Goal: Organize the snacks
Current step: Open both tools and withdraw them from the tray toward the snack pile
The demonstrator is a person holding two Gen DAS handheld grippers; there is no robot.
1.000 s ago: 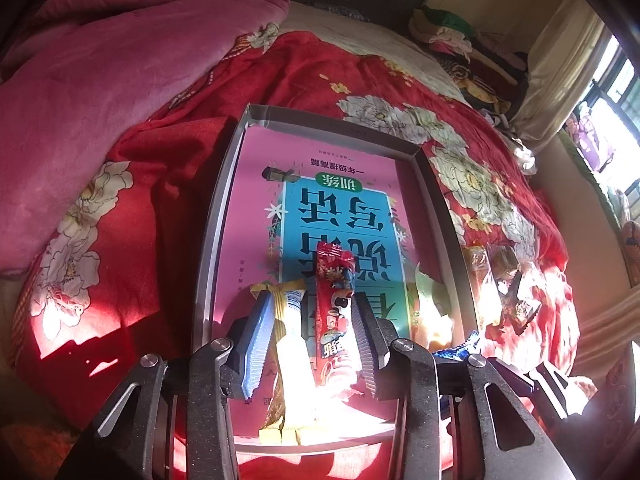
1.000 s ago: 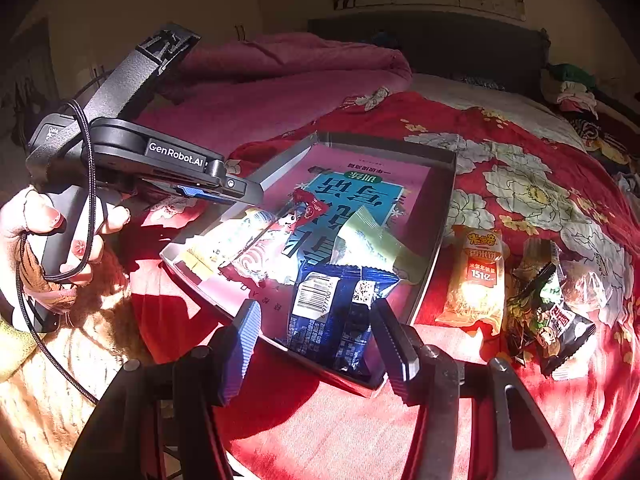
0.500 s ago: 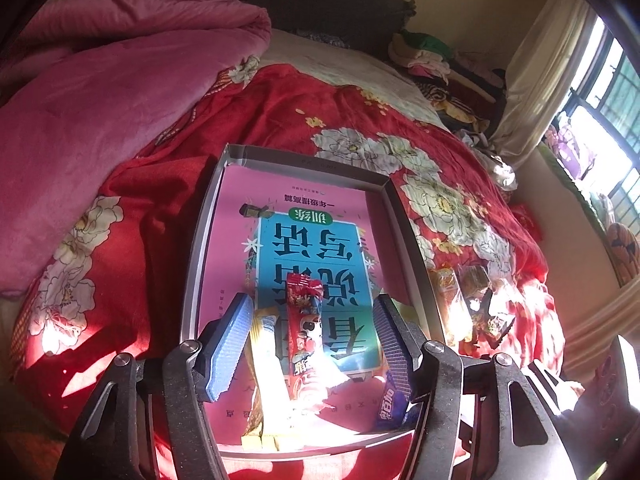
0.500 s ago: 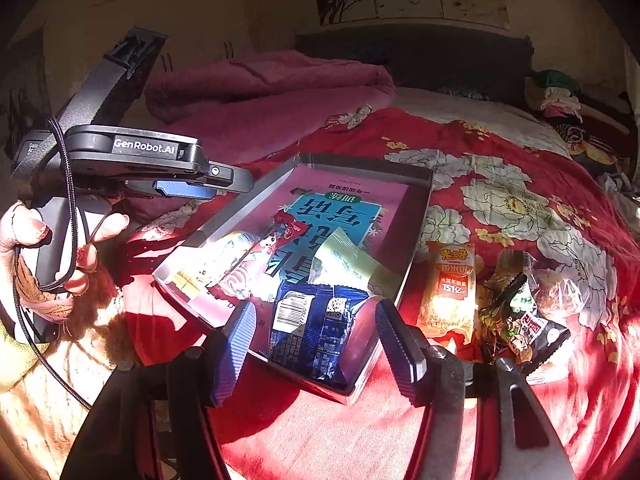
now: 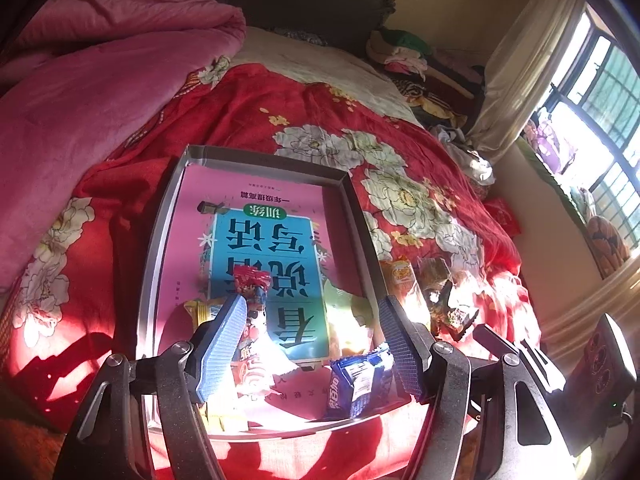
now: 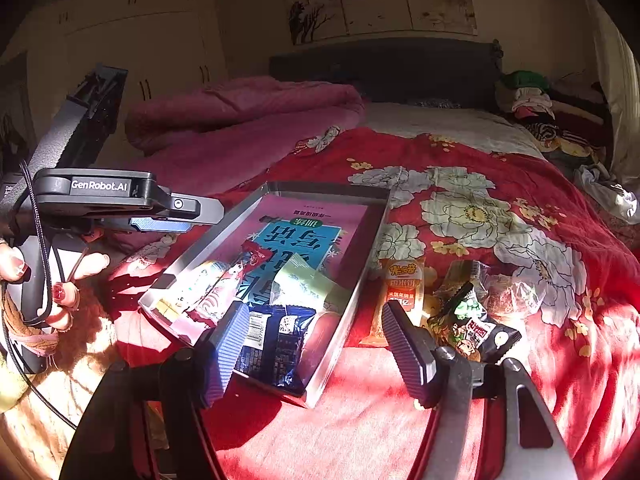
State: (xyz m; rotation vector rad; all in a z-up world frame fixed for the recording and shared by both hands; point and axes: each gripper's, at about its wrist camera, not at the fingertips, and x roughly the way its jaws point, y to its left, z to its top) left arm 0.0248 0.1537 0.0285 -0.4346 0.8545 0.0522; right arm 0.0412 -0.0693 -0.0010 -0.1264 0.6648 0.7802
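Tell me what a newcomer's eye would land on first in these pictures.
First, the red floral bedspread, sunlit and filling both views. On it lies a grey tray lined with a pink and blue book cover, holding a dark blue packet nearest the right gripper and a red packet beside it. More snacks are heaped on the bedspread right of the tray; both grippers' jaws are opening, pressing on nothing.

"GenRobot.AI" on left gripper
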